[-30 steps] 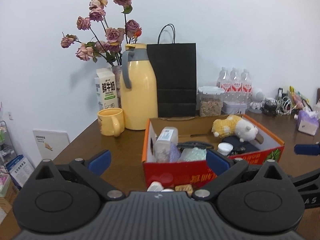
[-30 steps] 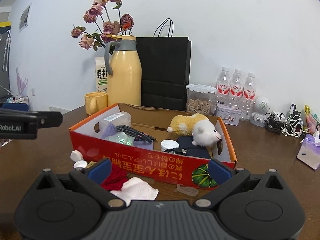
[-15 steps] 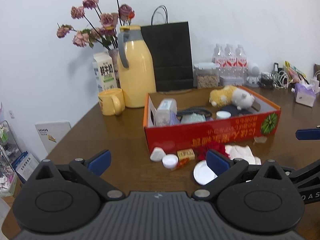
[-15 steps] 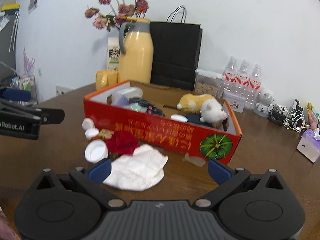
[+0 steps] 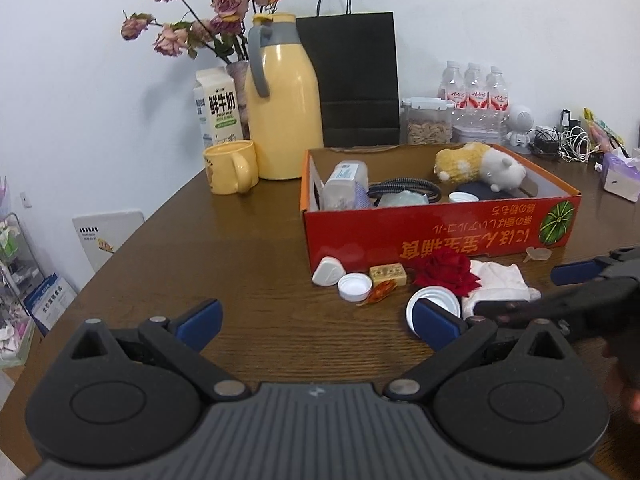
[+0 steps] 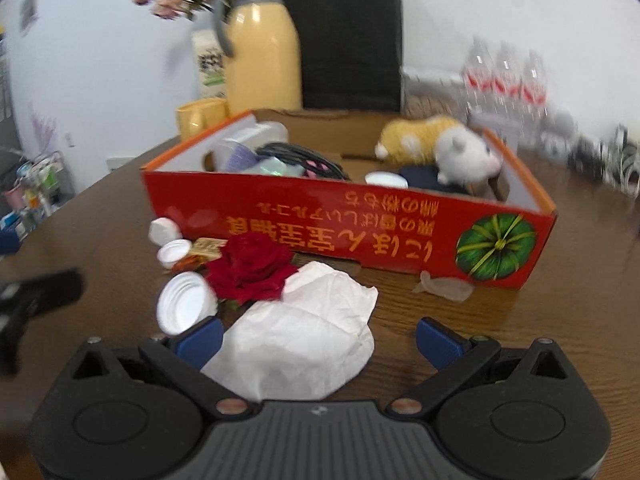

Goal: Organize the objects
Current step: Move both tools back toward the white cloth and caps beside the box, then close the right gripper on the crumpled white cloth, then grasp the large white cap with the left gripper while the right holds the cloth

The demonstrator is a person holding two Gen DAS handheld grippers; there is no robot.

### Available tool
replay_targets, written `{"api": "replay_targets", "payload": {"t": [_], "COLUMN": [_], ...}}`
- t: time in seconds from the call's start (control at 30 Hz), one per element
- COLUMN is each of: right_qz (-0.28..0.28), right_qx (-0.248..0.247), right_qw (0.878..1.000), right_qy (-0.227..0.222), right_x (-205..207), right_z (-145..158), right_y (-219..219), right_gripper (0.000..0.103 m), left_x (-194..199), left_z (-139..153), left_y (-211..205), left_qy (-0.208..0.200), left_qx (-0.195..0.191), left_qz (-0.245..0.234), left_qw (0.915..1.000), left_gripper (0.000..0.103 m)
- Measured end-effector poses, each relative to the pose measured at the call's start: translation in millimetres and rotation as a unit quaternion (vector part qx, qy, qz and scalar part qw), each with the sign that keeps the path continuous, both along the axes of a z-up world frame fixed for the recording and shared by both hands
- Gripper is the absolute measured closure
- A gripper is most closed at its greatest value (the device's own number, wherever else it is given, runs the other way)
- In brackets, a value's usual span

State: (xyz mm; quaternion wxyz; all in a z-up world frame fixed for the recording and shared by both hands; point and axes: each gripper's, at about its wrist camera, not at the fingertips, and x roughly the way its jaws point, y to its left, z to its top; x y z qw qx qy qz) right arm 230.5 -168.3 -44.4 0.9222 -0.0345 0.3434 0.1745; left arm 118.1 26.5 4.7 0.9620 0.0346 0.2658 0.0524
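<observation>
A red cardboard box (image 5: 440, 232) (image 6: 360, 228) holds a plush toy (image 5: 480, 162), a plastic bottle (image 5: 344, 184) and other items. In front of it on the table lie a white crumpled tissue (image 6: 308, 336) (image 5: 498, 286), a red rose (image 6: 250, 266) (image 5: 446, 272), a large white lid (image 6: 184, 308) (image 5: 432, 306), a small white cap (image 5: 354, 286), a white wedge-shaped piece (image 5: 329, 272) and a tan block (image 5: 388, 275). My right gripper (image 6: 318, 338) is open, low over the tissue, which lies between its fingers. My left gripper (image 5: 318, 322) is open and holds nothing.
Behind the box stand a yellow thermos jug (image 5: 282, 100), a yellow mug (image 5: 230, 166), a milk carton (image 5: 218, 106), a black paper bag (image 5: 352, 80), dried roses (image 5: 212, 12), a food jar (image 5: 426, 126) and water bottles (image 5: 474, 90). Cables (image 5: 568, 144) and a tissue pack (image 5: 620, 172) sit far right.
Both grippers pulled back and dropped toward the table in front of the box. The right gripper has moved in over the white tissue, which now sits between its open fingers.
</observation>
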Motion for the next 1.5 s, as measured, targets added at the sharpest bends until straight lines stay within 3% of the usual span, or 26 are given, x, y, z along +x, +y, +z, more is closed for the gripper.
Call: {"api": "replay_targets", "payload": {"t": [0.07, 0.4, 0.43, 0.53, 0.73, 1.03, 1.5], "right_qz": [-0.01, -0.007, -0.006, 0.0, 0.011, 0.018, 0.013], "right_qx": [0.005, -0.026, -0.025, -0.018, 0.001, 0.005, 0.004], "right_qw": [1.0, 1.0, 1.0, 1.0, 1.0, 0.999, 0.997], "right_qy": [0.021, 0.013, 0.01, -0.001, -0.015, -0.045, -0.076], "right_x": [10, 9, 8, 1, -8, -22, -30], "right_z": [-7, -12, -12, -8, -1, 11, 27], "right_y": [3, 21, 20, 19, 10, -7, -44], "right_gripper": [0.0, 0.001, 0.002, 0.021, 0.03, 0.03, 0.03], "left_x": [0, 3, 3, 3, 2, 12, 53], "left_z": [-2, -7, -8, -10, -12, -19, -45], "left_y": [3, 8, 8, 7, 2, -7, -35], "left_qy": [0.002, 0.007, 0.007, 0.009, 0.008, 0.015, 0.06], "left_qx": [-0.002, -0.01, -0.01, -0.011, -0.013, -0.016, -0.029], "left_qz": [0.004, 0.013, 0.013, 0.013, 0.003, -0.006, -0.041], "left_qw": [1.0, 0.9998, 0.9998, 0.9998, 0.9999, 0.9997, 0.997], "left_gripper": [0.0, 0.0, 0.0, 0.0, 0.0, 0.0, 0.0]}}
